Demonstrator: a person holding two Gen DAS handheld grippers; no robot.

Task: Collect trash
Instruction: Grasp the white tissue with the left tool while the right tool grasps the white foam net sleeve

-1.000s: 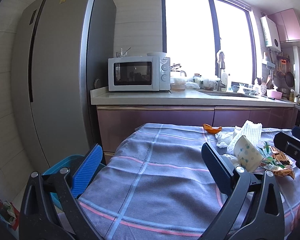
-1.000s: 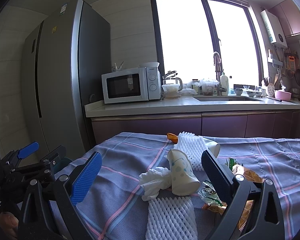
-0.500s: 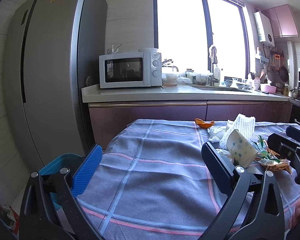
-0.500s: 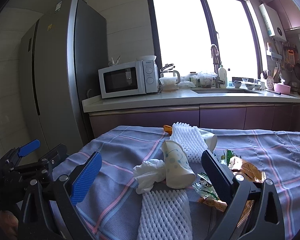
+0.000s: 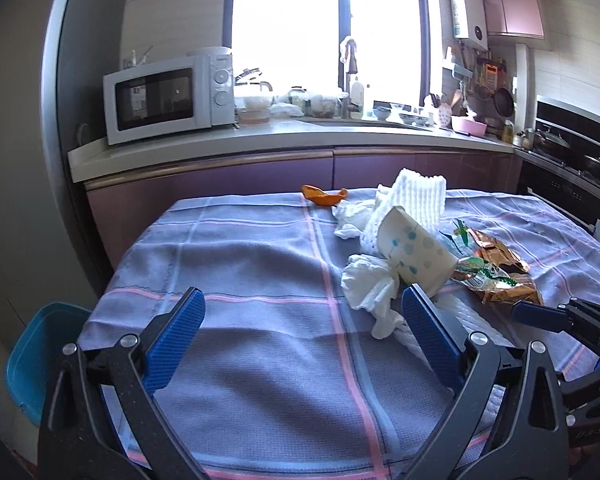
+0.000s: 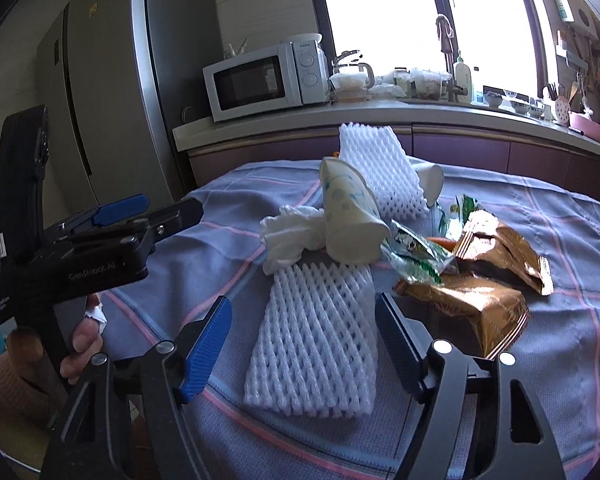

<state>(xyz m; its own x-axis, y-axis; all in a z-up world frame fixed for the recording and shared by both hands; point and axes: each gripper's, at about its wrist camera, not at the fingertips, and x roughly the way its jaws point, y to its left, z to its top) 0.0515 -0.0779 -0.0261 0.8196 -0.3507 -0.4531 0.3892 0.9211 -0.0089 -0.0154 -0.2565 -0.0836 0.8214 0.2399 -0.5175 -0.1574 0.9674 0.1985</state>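
- The left gripper (image 5: pixel 302 316), with blue-padded black fingers, hangs spread wide and empty above the grey checked tablecloth (image 5: pixel 240 264).
- The right gripper (image 6: pixel 303 334) is likewise spread, its fingers flanking the near end of a flat white foam net sleeve (image 6: pixel 312 336) without clamping it.
- A tipped dotted paper cup (image 6: pixel 350 220) lies against crumpled white tissue (image 6: pixel 290 236), beside gold and green snack wrappers (image 6: pixel 476 280).
- A blue plastic bin (image 5: pixel 36 356) sits beside the table's left edge.

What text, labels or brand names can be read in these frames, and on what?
"GenRobot.AI": side of the left claw body.
"Data Collection System", partly legible: small white label on its handle.
Microwave badge: too small.
Fridge stickers: blurred.
Snack wrappers: print unreadable.
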